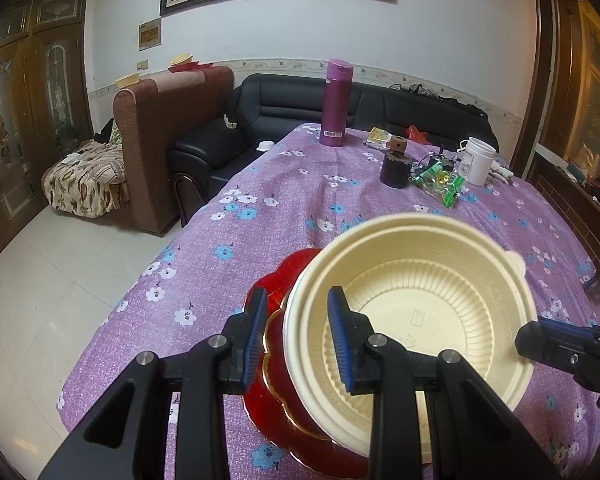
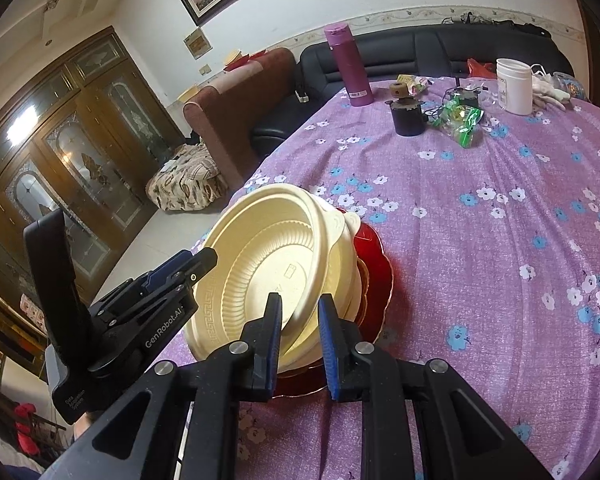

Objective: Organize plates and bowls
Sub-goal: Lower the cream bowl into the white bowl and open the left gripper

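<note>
Gripping the cream bowl point(image 1: 416, 308) from two sides, you have it tilted above the red plates point(image 1: 276, 364) near the table's point(image 1: 284, 200) front left edge. Your left gripper point(image 1: 298, 340) straddles the rim nearest it, one pad outside the wall and one inside, pinching the rim. Your right gripper point(image 2: 300, 340) does the same on the rim on its side, jaws narrow with the wall caught between the blue pads point(image 2: 275, 340). Two opposed grips like this probably make sense because the bowl looks thin and flexible; a single pinch on one edge would likely let it sag or twist.

From the right wrist view there seem to be at least two cream bowls nested, the upper one cocked up against the lower; I cannot tell whether you hold one or both. The stack rests on, or just over, the scalloped plates, which lie flat on the purple cloth.

A bowl has no real long axis; what matters is its mouth. It opens upward and leans toward you, so the ribbed inside and flat base face both cameras. The small tab point(image 1: 516, 262) on its rim points away, toward the far clutter: flask point(image 1: 335, 104), dark jar point(image 1: 396, 168), white tub point(image 1: 478, 160), all well apart from the stack.

Levelling the mouth before lowering would seat it squarely, I judge.
</note>
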Available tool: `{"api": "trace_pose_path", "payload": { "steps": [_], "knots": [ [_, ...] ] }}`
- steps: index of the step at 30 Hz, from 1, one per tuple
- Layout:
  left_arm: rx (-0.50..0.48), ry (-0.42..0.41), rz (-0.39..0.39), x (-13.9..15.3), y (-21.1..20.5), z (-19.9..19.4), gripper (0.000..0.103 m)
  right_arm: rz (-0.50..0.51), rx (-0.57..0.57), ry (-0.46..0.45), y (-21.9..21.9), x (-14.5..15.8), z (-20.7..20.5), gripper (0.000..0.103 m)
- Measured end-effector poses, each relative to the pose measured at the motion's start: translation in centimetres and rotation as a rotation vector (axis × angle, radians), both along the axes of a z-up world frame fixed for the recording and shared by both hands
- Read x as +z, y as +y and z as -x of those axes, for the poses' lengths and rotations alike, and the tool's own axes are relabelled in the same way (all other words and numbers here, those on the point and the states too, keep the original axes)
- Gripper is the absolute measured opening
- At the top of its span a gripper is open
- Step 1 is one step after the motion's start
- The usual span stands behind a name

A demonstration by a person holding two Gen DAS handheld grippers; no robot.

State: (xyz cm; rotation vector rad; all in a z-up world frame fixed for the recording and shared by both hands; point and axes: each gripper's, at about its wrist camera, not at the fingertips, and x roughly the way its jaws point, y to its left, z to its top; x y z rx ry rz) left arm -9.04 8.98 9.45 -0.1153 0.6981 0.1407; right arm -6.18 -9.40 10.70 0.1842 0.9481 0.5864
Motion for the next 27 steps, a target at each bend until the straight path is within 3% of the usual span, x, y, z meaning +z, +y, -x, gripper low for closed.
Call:
{"api": "trace_pose_path", "payload": {
  "steps": [10, 27],
  "knots": [
    [0.005, -0.003, 0.002, 0.2, 0.3, 0.2, 0.029, 0.040, -0.003, -0.062, -0.2, 0.8, 0.7, 0.023],
    [0.004, -0.004, 0.013, 0.5, 0.6, 0.8, 0.031, 0.002, -0.043, -0.034, -2.4, 0.3, 0.8, 0.024]
  ]
}}
